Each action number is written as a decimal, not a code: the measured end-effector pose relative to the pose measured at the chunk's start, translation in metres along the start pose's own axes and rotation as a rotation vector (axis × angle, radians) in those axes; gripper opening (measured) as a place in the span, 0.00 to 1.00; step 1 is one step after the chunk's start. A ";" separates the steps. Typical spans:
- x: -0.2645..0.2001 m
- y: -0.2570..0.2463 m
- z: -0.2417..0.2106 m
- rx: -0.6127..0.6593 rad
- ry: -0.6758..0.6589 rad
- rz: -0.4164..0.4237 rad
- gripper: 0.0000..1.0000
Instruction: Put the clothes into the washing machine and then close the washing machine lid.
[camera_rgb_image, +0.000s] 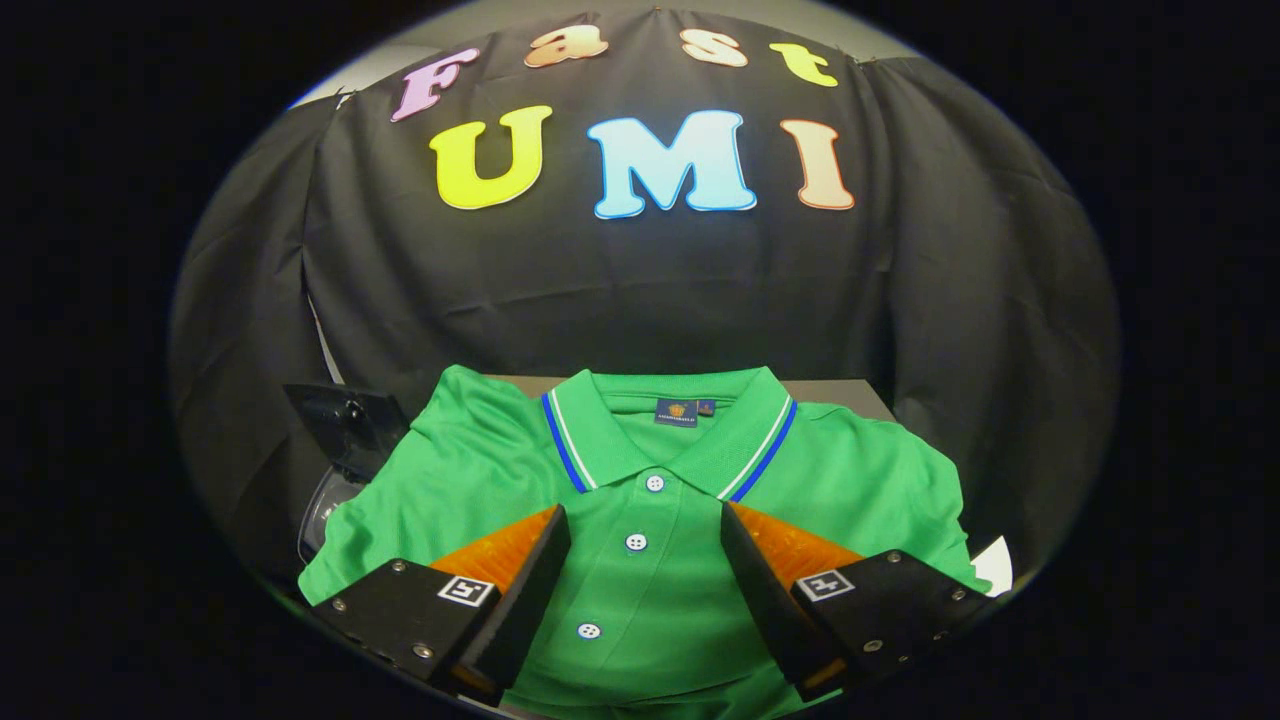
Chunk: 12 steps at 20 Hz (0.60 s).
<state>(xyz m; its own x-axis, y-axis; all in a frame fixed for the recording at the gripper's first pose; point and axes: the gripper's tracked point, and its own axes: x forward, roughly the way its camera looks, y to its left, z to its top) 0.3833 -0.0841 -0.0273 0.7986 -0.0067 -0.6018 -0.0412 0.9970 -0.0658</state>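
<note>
Gripper (645, 530) fingers spread wide, gripping nothing. Green polo shirt (640, 600) lies flat directly between and under fingers, button placket centred in gap, collar just ahead. Dark object (345, 425) beyond shirt's left sleeve.

A black cloth wall (640, 280) hangs behind — a grey table (840, 395) below it.

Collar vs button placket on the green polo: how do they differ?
The collar lies beyond the open gripper; the button placket runs between its fingers. The collar carries blue and white edge stripes; the placket is plain with white buttons. The collar spreads wide; the placket is a narrow strip. Both are green, on the polo shirt.
</note>
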 end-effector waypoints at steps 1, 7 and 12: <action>0.000 0.002 -0.004 -0.002 0.001 -0.002 0.95; 0.001 0.016 -0.002 -0.010 -0.039 0.057 0.43; 0.002 0.022 -0.001 0.005 -0.064 0.117 0.09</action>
<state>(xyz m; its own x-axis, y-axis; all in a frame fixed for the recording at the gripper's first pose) 0.3837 -0.0625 -0.0309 0.8254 0.1145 -0.5529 -0.1334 0.9910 0.0060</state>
